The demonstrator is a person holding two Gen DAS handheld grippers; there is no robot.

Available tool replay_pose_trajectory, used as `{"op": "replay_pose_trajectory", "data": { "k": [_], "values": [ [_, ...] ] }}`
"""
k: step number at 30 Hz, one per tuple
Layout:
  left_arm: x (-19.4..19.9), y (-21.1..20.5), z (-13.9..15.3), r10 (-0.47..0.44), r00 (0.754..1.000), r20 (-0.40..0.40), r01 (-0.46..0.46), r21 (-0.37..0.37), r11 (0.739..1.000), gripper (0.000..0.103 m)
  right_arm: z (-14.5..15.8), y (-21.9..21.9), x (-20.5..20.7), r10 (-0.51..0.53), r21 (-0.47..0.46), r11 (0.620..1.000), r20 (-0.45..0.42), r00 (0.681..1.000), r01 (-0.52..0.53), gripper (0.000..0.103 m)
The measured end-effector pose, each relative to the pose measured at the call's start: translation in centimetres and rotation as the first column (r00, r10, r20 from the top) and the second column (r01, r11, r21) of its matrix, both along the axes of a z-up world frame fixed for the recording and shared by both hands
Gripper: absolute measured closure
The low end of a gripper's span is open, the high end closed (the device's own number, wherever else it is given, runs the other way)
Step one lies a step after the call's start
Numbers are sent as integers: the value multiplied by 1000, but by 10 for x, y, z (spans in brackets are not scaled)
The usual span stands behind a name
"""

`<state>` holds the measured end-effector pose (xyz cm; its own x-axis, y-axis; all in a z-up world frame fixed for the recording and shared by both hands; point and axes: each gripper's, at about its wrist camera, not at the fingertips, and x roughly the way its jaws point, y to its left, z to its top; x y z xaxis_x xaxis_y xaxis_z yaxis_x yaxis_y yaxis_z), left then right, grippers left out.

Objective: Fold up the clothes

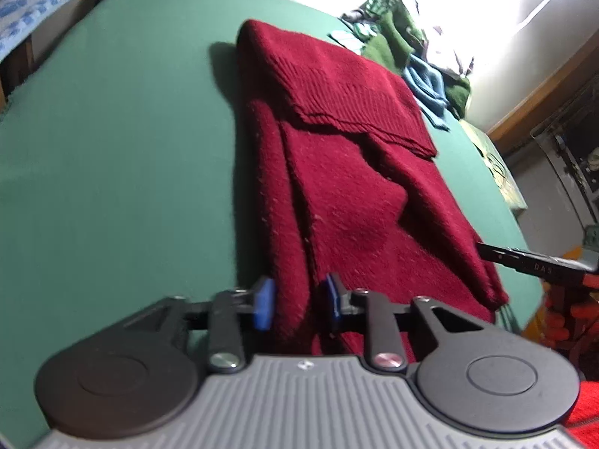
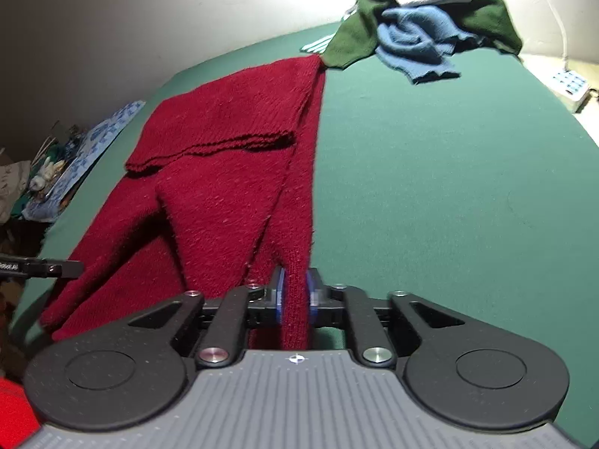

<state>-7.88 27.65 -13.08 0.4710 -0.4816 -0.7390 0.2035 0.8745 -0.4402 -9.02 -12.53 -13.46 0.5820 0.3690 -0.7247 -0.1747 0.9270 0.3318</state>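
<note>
Dark red knit sweater point(image 1: 348, 187) lies partly folded on the green bed sheet point(image 1: 112, 168), far hem turned back over the body. Left gripper point(image 1: 299, 305): pads part-open, near edge of the knit between them, grip not clear. Right gripper point(image 2: 295, 295): pads closed tight on the opposite near edge. Pile of green, blue and white clothes point(image 2: 419, 26) sits well apart at the far side.

Green bed sheet point(image 2: 430, 187), white power strip point(image 2: 569, 84) at its edge, blue-patterned cloth point(image 1: 30, 11), perhaps a pillow, white wall point(image 2: 112, 18)
</note>
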Motion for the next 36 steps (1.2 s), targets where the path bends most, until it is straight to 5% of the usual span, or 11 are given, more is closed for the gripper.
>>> {"op": "replay_pose_trajectory", "data": {
  "k": [1,3,9,13,17,18,27,31,34,36],
  "values": [
    [-2,1,3,-10,1000,-3,10,1,1000,73,3,-3,-1,4,11,1000,-18,1000,-4,64],
    [-9,6,5,-22,1000,-18,23,13,1000,58,9,-8,-7,25,33,999,-39,999,-23,64],
    [-28,9,1,-49,993,-103,48,-12,999,58,5,-20,-34,37,105,994,-134,990,-23,64],
    [-31,7,1,-49,992,-116,43,-51,998,58,-1,-17,-41,13,139,990,-124,992,5,66],
    [-32,6,3,-39,992,-123,26,-104,994,85,1,-13,-42,33,128,992,-104,994,-20,87],
    [-32,6,3,-37,991,-125,22,-117,993,100,3,-11,-42,41,118,993,-95,995,-29,88],
    [-28,13,-13,7,982,-191,-39,-166,985,99,5,-14,-40,52,33,998,-83,995,-49,89],
    [-31,20,-2,14,985,-174,-41,-157,987,97,4,-14,-41,44,70,997,-87,995,-38,75],
    [-32,20,5,4,989,-147,-25,-137,990,79,7,-23,-44,13,101,995,-98,995,-3,67],
    [-31,19,1,4,989,-151,-24,-134,991,44,5,-26,-43,6,122,993,-114,993,8,66]
  ]
}}
